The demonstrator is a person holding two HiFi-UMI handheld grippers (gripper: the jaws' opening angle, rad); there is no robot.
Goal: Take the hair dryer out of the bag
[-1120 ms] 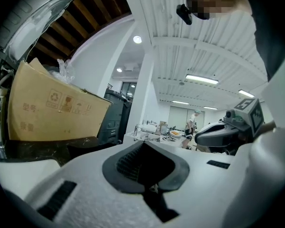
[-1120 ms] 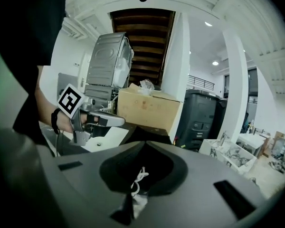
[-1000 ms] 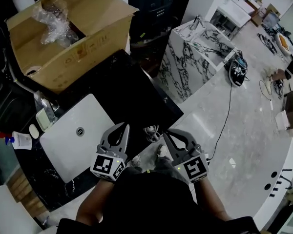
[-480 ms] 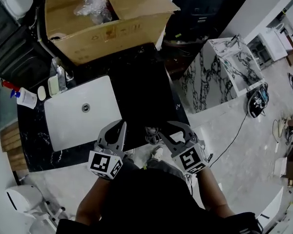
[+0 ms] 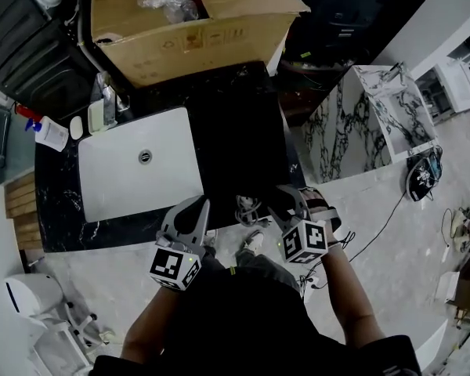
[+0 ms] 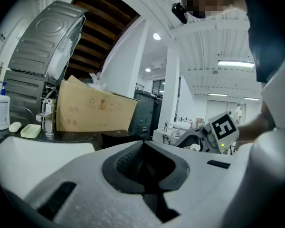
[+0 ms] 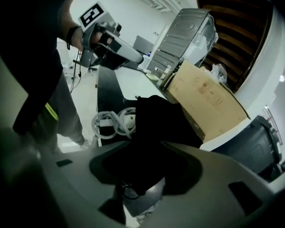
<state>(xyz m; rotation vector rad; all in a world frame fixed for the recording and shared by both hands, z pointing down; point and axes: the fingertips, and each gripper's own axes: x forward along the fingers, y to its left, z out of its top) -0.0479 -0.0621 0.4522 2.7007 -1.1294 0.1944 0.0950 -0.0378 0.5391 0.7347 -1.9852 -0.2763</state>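
Left gripper (image 6: 142, 144) fills near foreground, jaws pressed together, nothing between. Just beyond tips, black bag (image 6: 118, 137) on dark counter (image 6: 78, 135). White sink basin (image 6: 33, 148) near left. Faucet (image 6: 46, 121), soap dish (image 6: 30, 131), pump bottle (image 6: 1, 112) far left. Cardboard box (image 6: 95, 112) behind faucet, clear plastic wrap (image 6: 96, 81) poking from top. Right gripper (image 6: 194, 140) at right, marker cube facing camera, jaws just been opening. What lies between them not discernible.

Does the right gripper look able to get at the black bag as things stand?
Probably yes. The right gripper has just been opening; its jaws stand wide with the black bag between them. The white coiled cord lies beside, not in the way.
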